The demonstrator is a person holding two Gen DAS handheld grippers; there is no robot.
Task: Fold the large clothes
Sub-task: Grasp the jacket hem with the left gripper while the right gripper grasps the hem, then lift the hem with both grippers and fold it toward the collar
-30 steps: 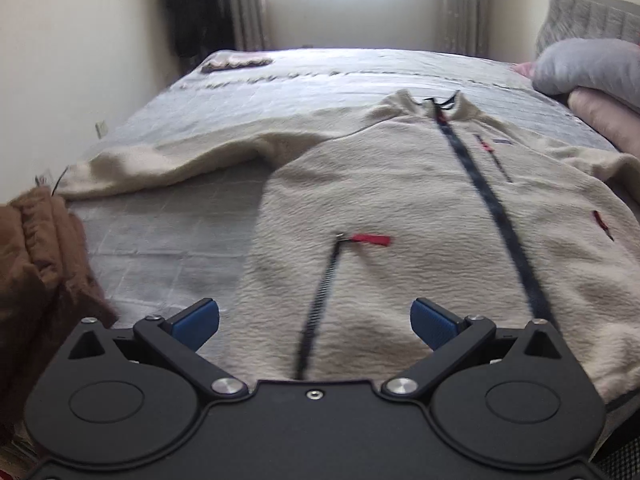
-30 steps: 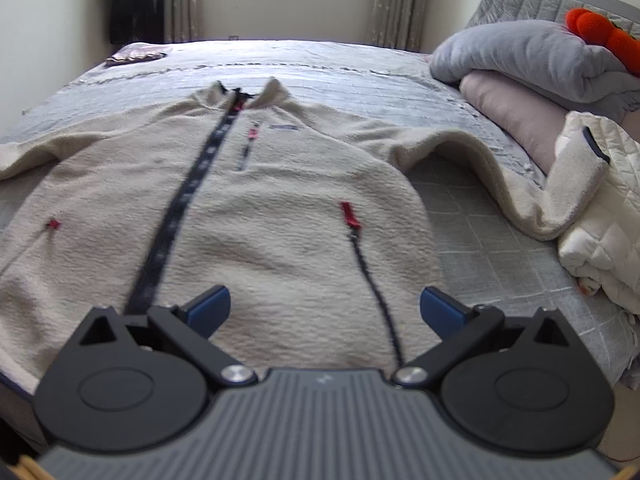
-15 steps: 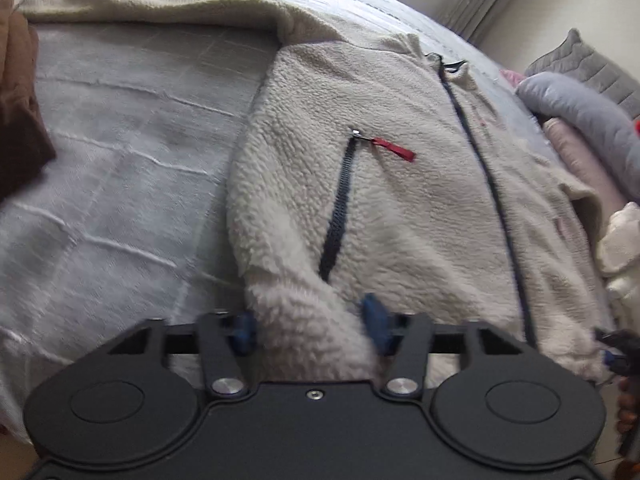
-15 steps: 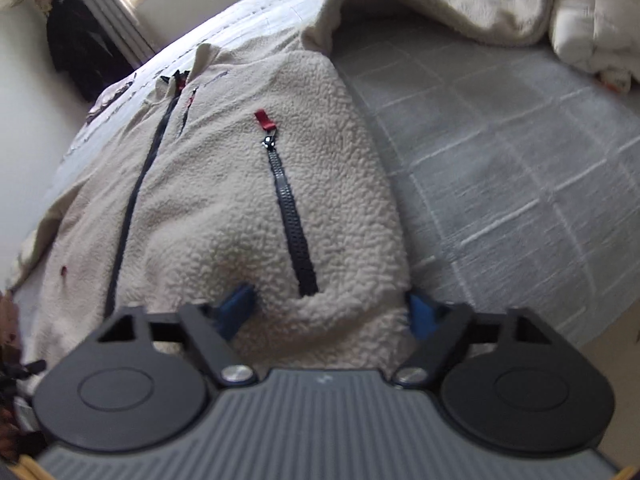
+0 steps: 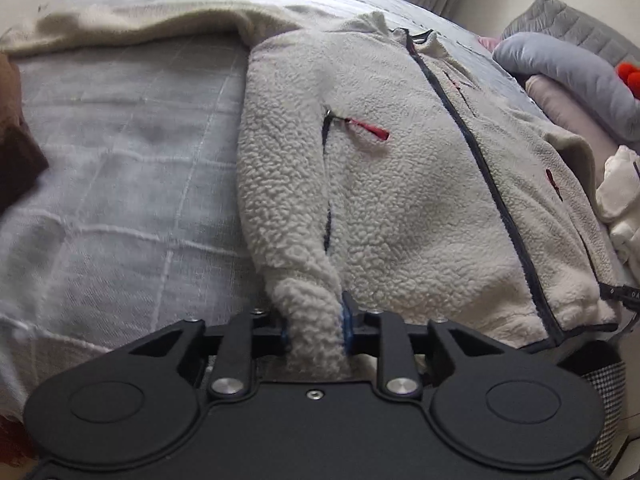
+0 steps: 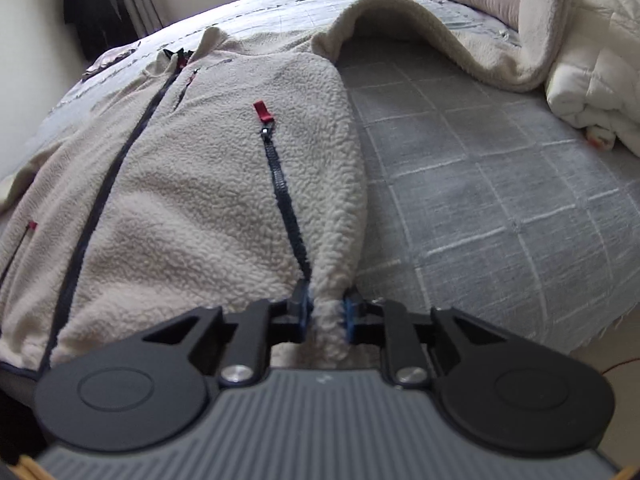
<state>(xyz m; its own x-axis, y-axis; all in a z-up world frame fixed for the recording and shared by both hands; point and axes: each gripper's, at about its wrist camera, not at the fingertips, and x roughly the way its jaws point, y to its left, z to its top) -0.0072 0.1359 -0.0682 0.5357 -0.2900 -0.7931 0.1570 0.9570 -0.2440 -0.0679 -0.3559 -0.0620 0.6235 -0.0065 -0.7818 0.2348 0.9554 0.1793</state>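
On the grey quilted bedspread [image 5: 120, 184] the cream fleece jacket [image 5: 400, 200] is lying front-up, main zip closed, collar pointing away from me twd the far end of the bed. I'm running both grippers at the near hem.

L gripper [image 5: 316, 330] is pinching a bunched fold of fleece at the hem corner on its side, just below the pocket zip w/ the red pull tab [image 5: 368, 130]; blue pads are pressing the fabric from both sides, though the jaws are easing apart a bit right now w/ the cloth between them. That side's sleeve [image 5: 128, 28] is stretching out flat across the bedspread to the left in this view.

R gripper [image 6: 326, 316] is doing the same at the opposite hem corner: fleece is bunching up between the blue pads, right at the bottom end of the other pocket zip [image 6: 286, 204], and its jaws are closing further on that fold. The sleeve on this side [image 6: 460, 40] is arching up off the bed and draping twd a white quilted bundle [image 6: 592, 80] by the pillows.

Brown fabric [image 5: 16, 140] is sitting at the left edge of the L view, apart from the jacket. Grey and pink pillows [image 5: 568, 80] are piling at the right of that view, beyond the jacket.
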